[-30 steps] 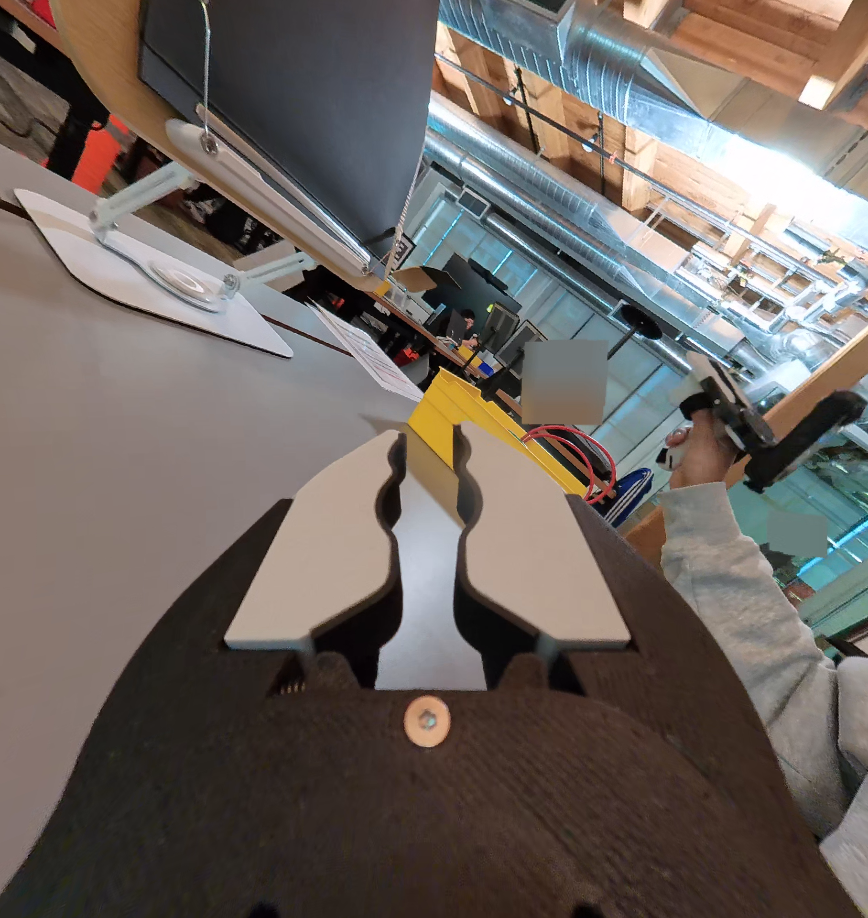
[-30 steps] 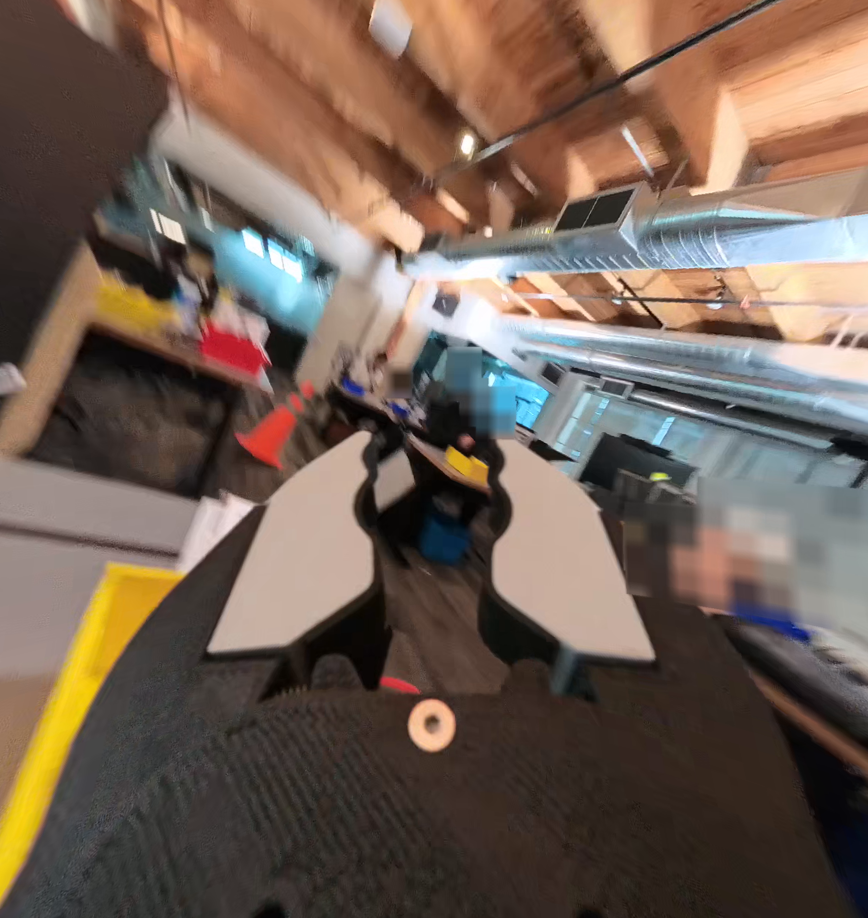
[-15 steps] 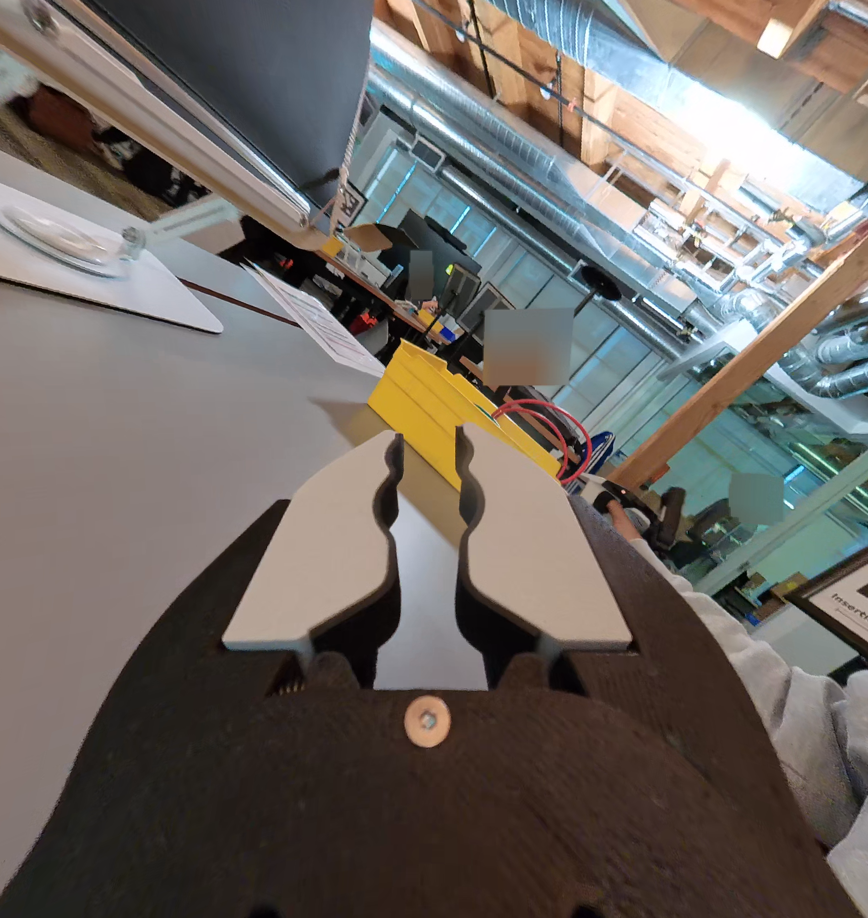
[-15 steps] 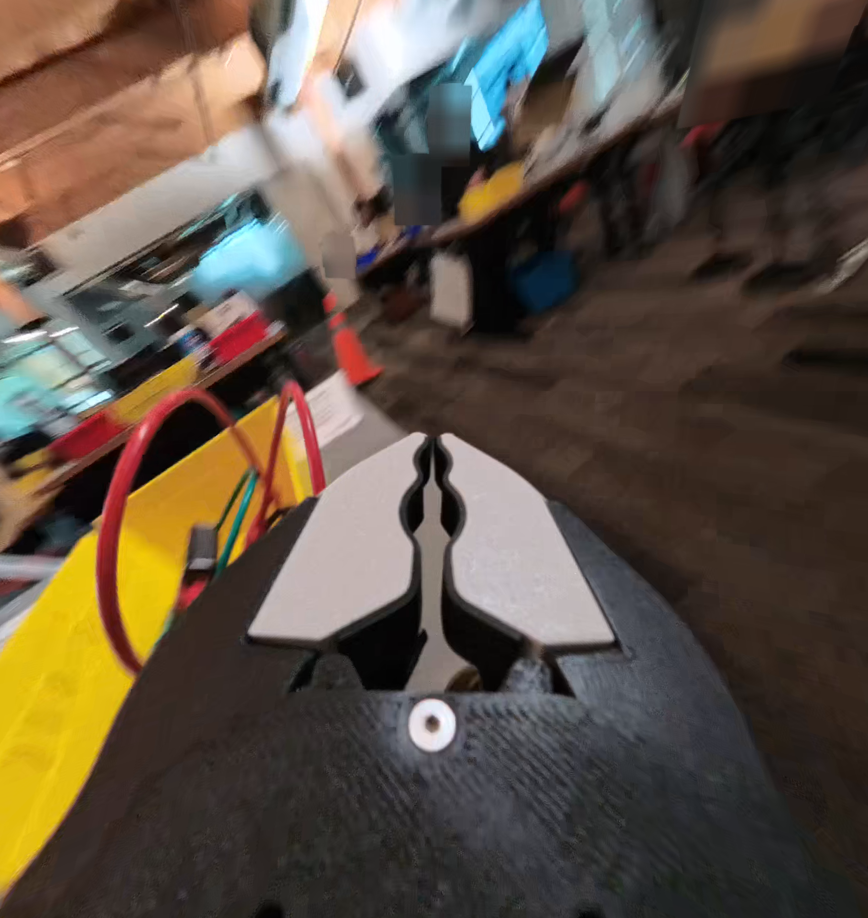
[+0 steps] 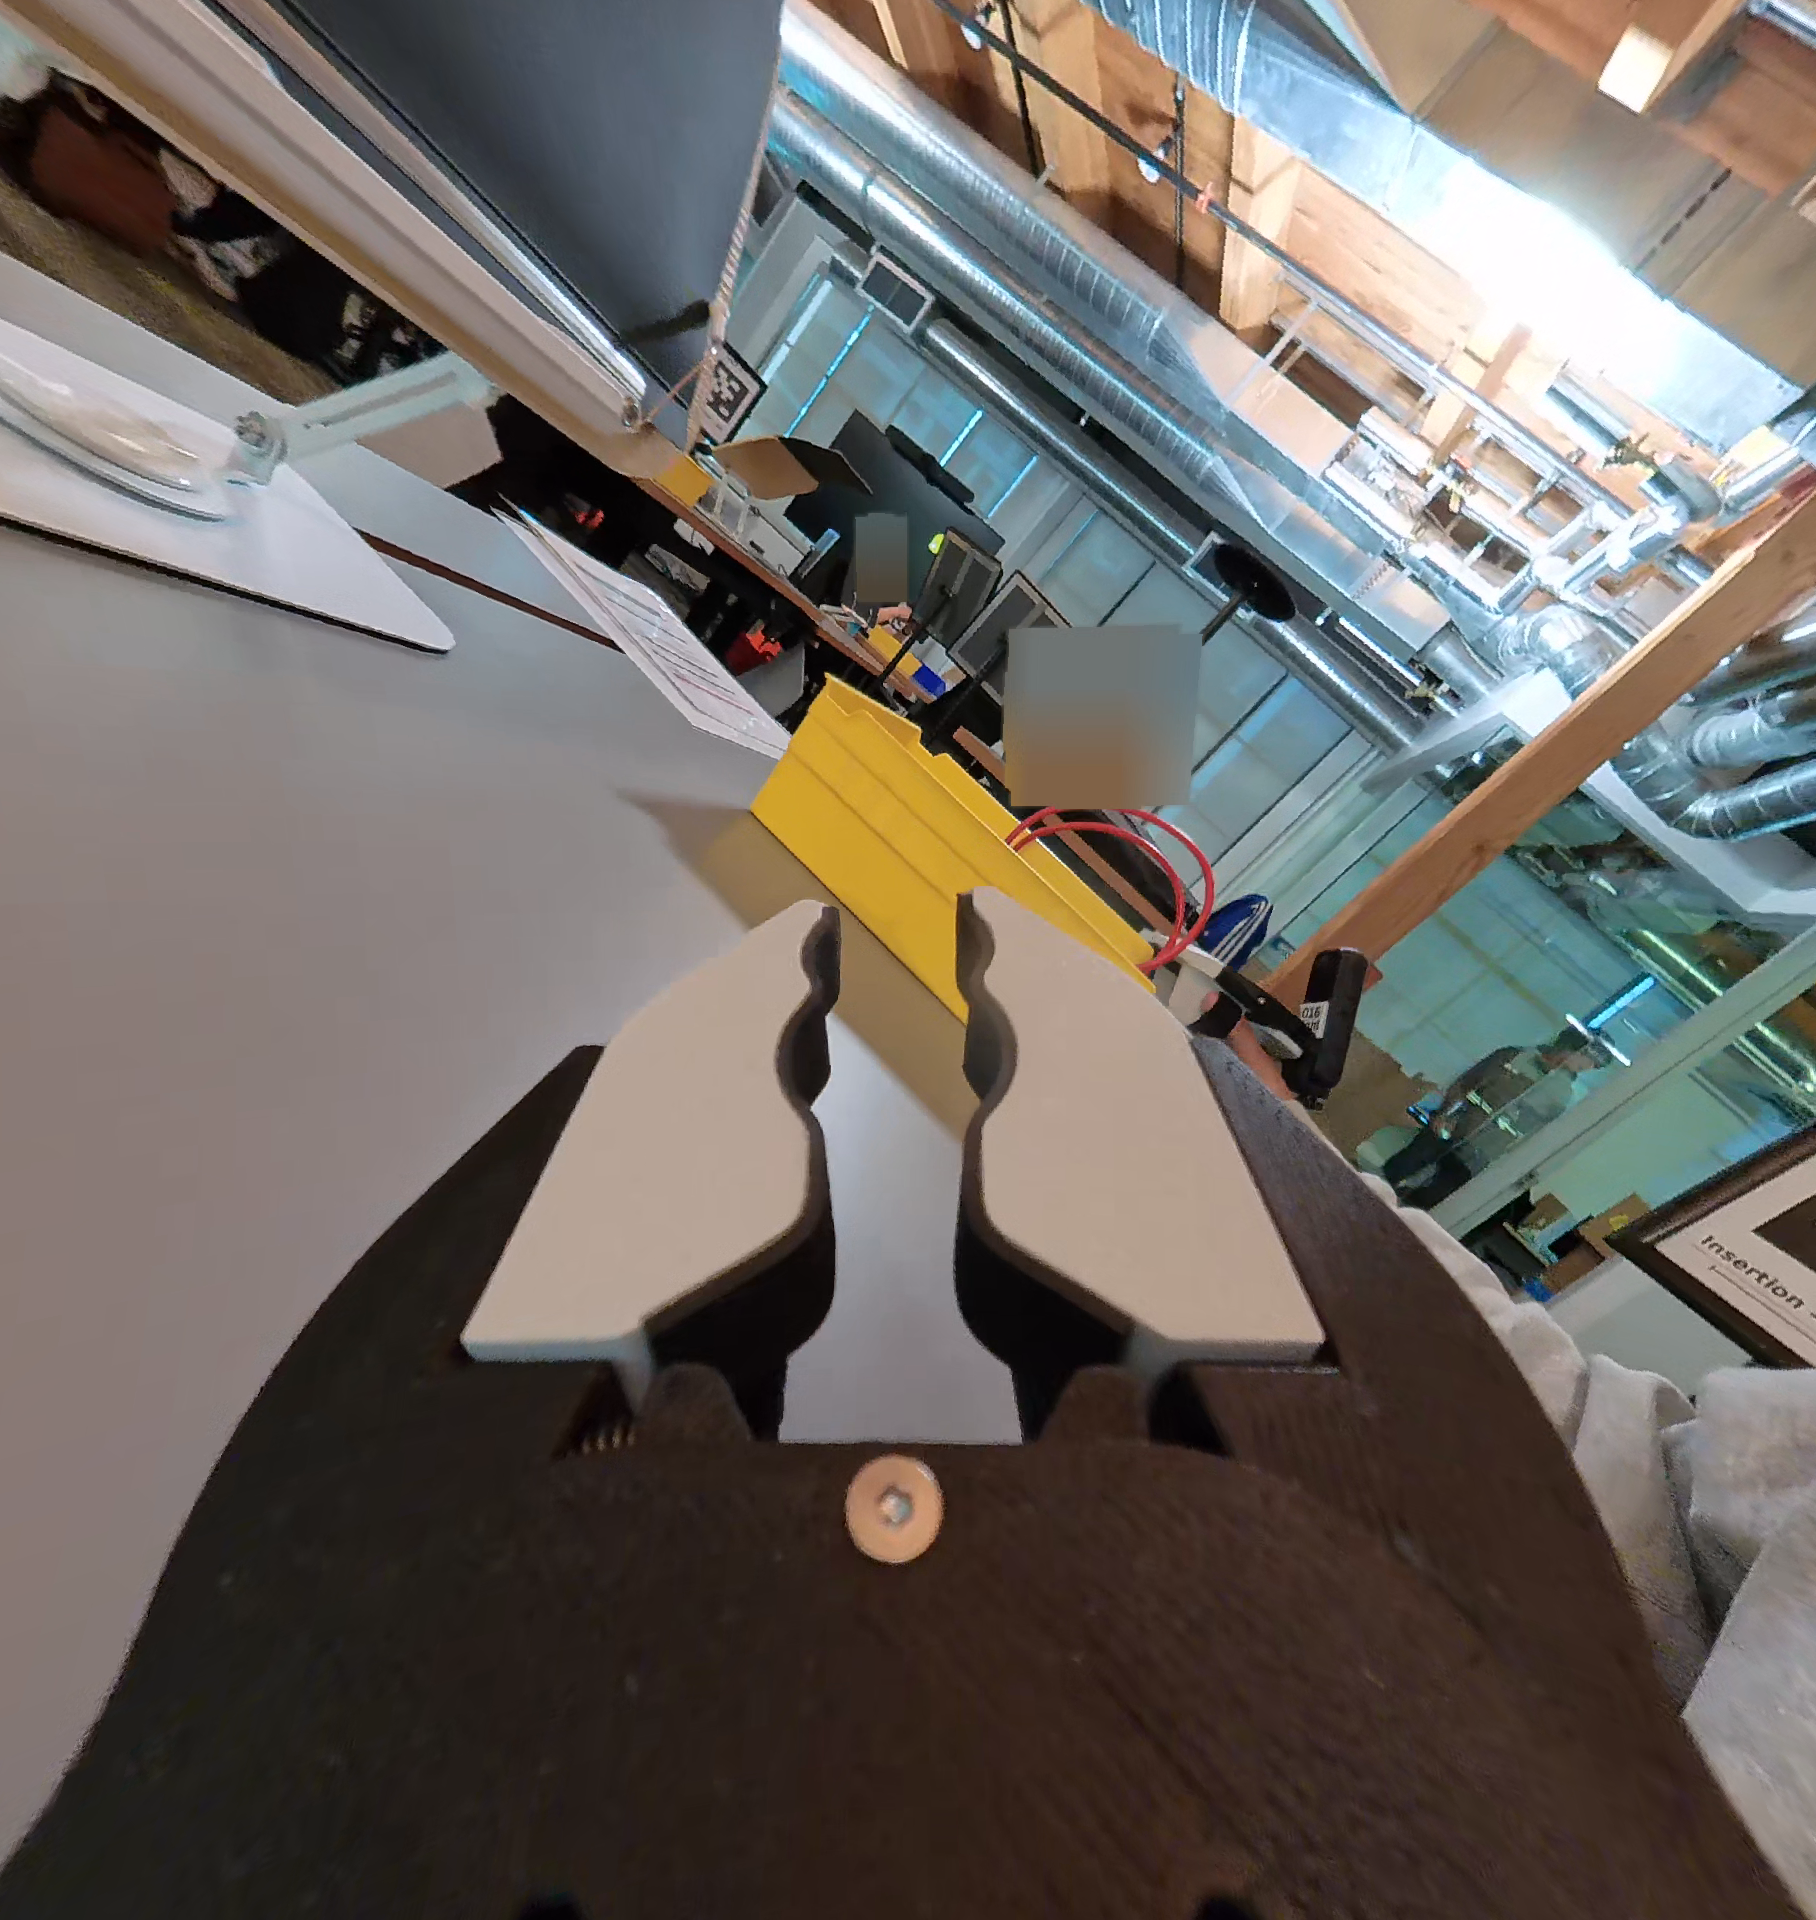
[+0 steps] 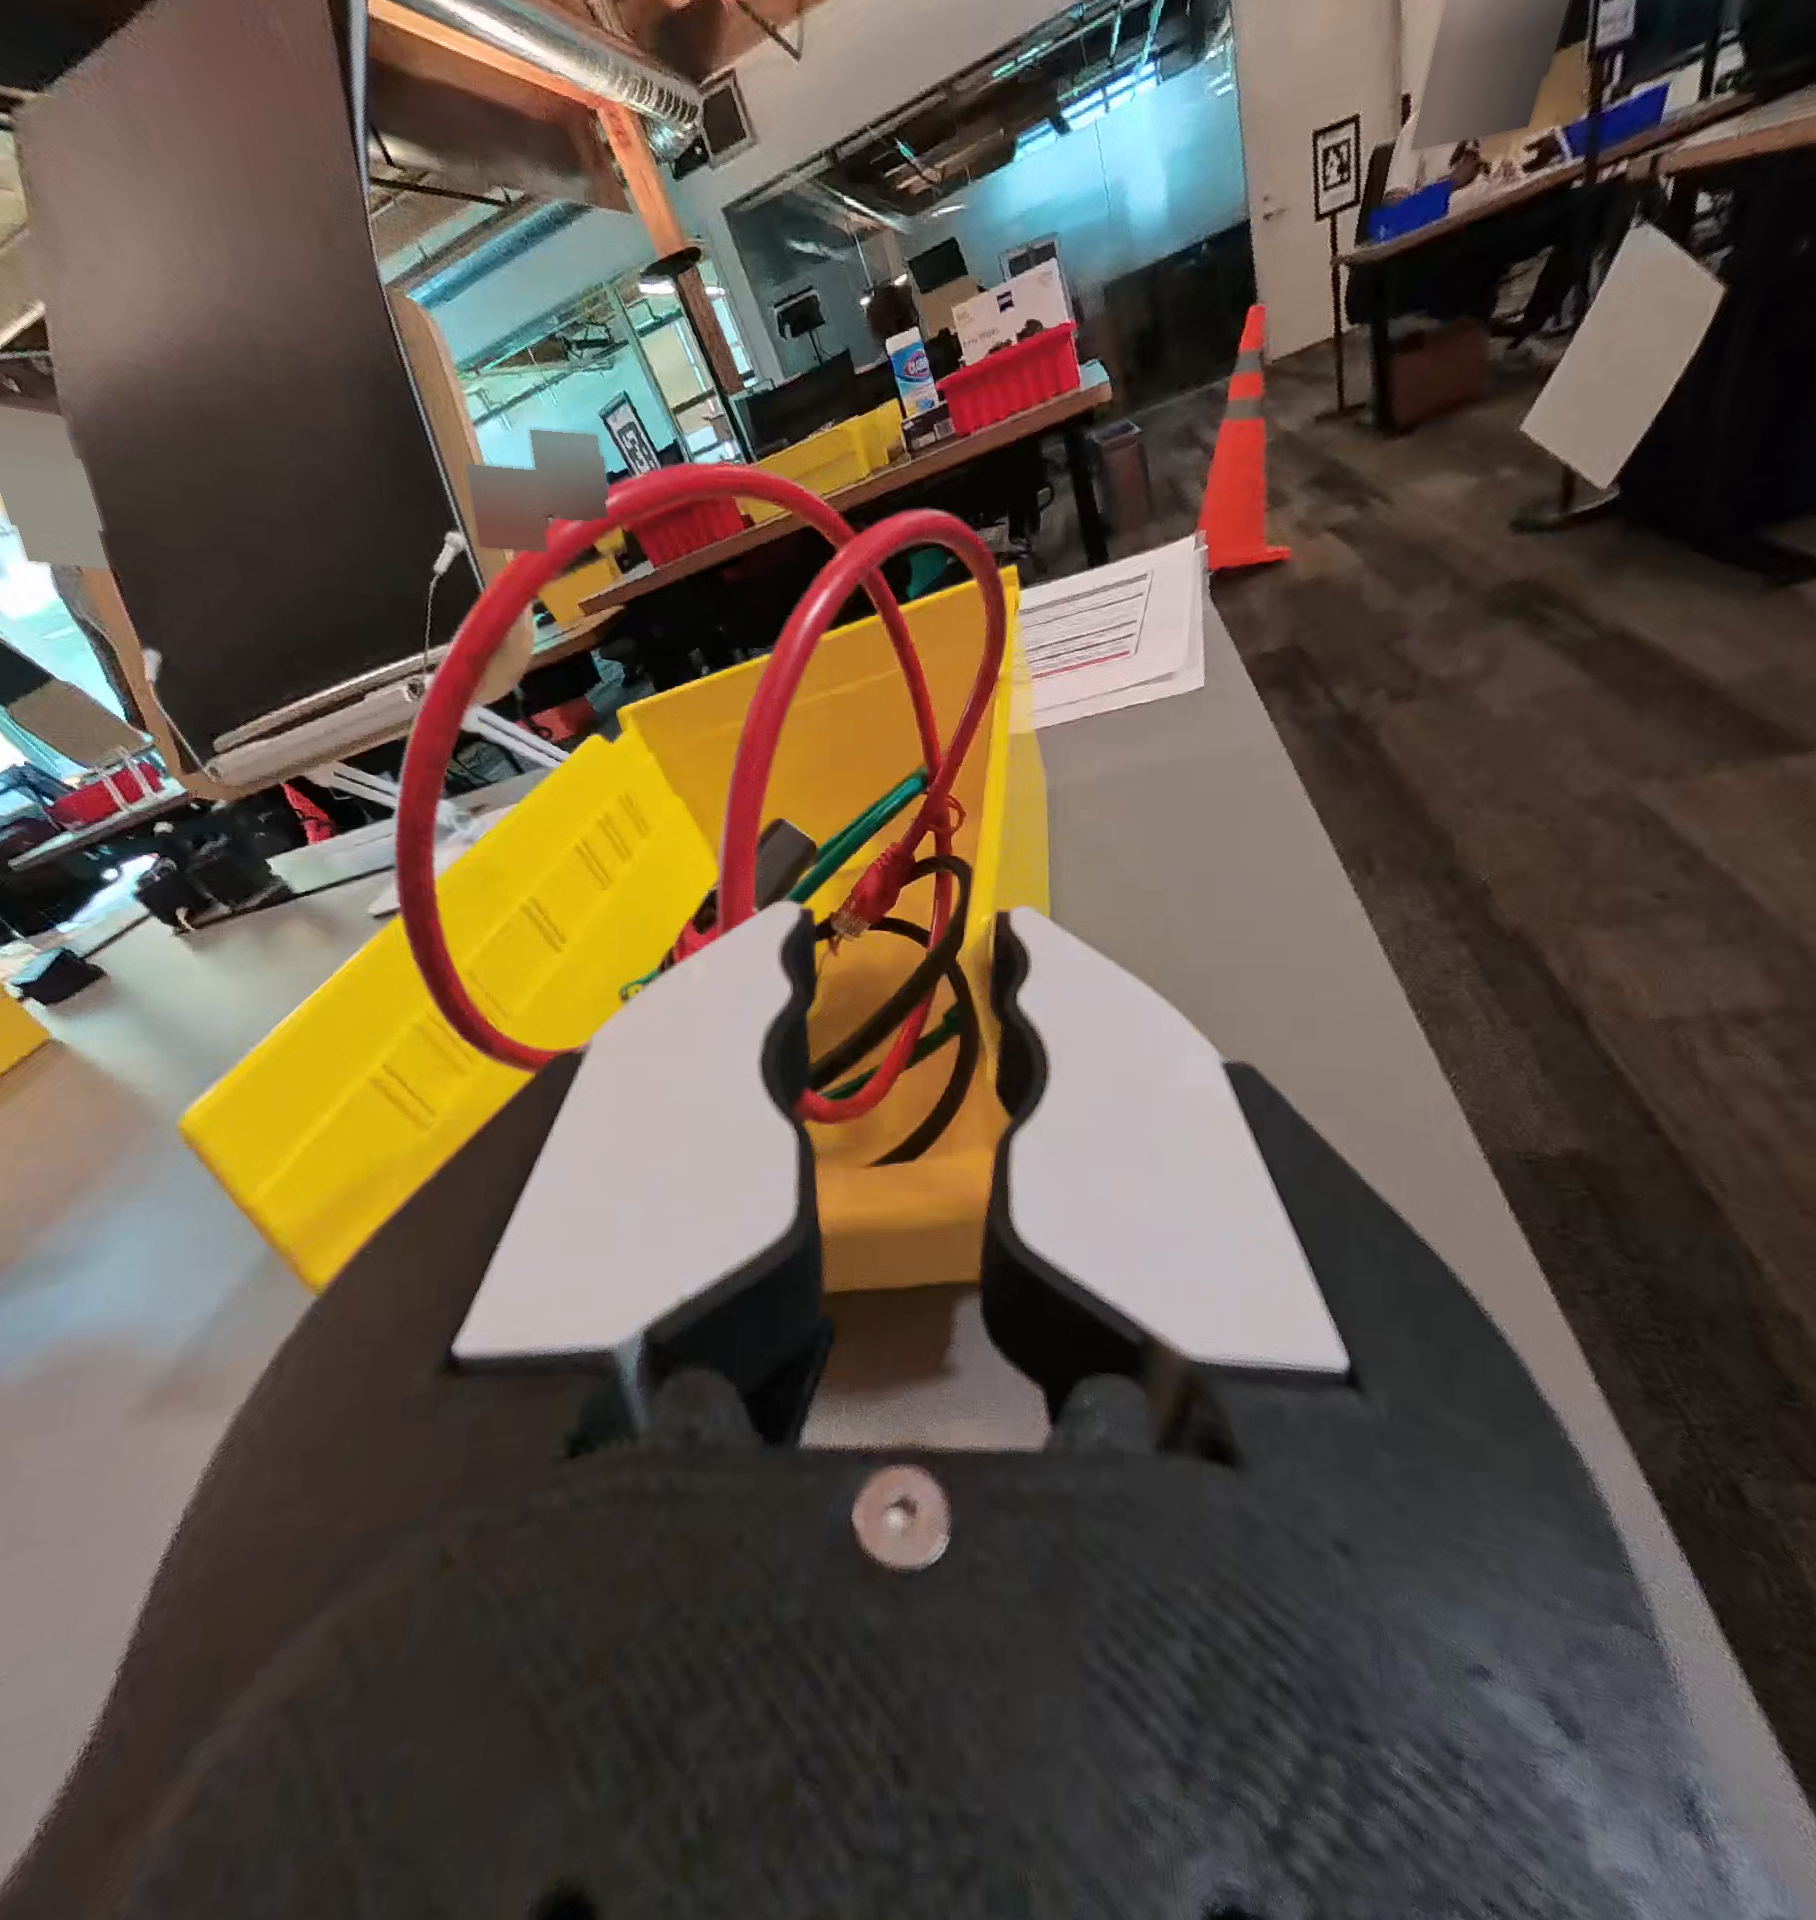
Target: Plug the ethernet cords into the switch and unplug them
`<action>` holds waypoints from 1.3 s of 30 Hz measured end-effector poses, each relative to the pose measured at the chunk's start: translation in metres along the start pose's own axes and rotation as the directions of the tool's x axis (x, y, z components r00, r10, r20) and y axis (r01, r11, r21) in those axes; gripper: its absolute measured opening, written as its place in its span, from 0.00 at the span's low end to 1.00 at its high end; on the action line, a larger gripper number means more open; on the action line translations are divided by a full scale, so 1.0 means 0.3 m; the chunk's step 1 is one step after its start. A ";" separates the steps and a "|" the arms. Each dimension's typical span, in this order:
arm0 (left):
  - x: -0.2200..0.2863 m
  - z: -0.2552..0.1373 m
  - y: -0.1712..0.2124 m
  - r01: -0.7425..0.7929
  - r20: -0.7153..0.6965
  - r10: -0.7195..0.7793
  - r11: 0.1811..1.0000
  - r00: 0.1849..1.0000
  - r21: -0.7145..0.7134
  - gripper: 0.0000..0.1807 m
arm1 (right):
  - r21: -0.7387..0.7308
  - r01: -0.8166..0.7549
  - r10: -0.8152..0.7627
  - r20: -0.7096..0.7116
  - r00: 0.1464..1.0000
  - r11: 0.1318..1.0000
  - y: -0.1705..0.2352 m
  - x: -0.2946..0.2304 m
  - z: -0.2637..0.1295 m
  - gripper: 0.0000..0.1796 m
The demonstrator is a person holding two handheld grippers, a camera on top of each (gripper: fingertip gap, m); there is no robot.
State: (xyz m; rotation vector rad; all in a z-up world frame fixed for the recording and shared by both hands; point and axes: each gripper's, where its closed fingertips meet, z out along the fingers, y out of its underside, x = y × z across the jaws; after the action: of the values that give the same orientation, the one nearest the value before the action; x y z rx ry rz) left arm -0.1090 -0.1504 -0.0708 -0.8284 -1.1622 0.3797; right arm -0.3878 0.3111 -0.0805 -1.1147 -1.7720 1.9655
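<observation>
A yellow bin [image 6: 488,987] on the grey table [image 6: 1174,862] holds looped red ethernet cords [image 6: 426,790] with green and black cords. A red plug [image 6: 868,899] lies just beyond my right gripper [image 6: 899,925], which is open, empty and hovering at the bin's near end. A black object [image 6: 784,852] sits among the cords; I cannot tell if it is the switch. My left gripper [image 5: 899,909] is open and empty, low over the table, facing the bin [image 5: 904,821]. The right gripper also shows in the left wrist view [image 5: 1257,1008] beside the red loops [image 5: 1190,862].
A printed sheet [image 6: 1112,634] lies beyond the bin. The table's right edge drops to carpet with an orange cone [image 6: 1242,447]. A white stand base [image 5: 260,540] and a dark hanging panel [image 5: 571,135] sit at the left. A framed sign [image 5: 1797,1247] stands at the right.
My right gripper swung down from facing the ceiling to the bin, closing on the way and opening again. The left view turned slightly right; its jaws kept their gap.
</observation>
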 end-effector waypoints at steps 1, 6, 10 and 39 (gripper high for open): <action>-0.003 -0.012 -0.006 0.002 0.006 -0.002 1.000 1.000 0.008 0.12 | -0.017 -0.011 0.011 -0.004 1.000 1.000 0.006 0.008 0.011 0.17; -0.015 -0.058 -0.024 0.006 0.034 -0.007 0.999 0.999 0.037 0.13 | -0.166 0.063 -0.087 -0.139 0.987 0.984 0.071 0.083 0.073 0.15; -0.016 -0.078 -0.023 0.010 0.041 -0.012 0.999 0.999 0.042 0.13 | -0.186 0.087 -0.120 -0.177 0.977 0.979 0.082 0.070 0.133 0.17; -0.019 -0.142 -0.041 -0.002 0.077 -0.004 0.997 0.997 0.079 0.13 | 0.131 -0.462 0.465 0.004 0.885 0.877 -0.024 0.002 0.179 0.06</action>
State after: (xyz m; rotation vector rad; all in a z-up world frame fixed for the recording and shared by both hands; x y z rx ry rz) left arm -0.0740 -0.1781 -0.0719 -0.7498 -1.2116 0.4573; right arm -0.4270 0.2742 -0.0765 -1.6314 -1.4279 2.2698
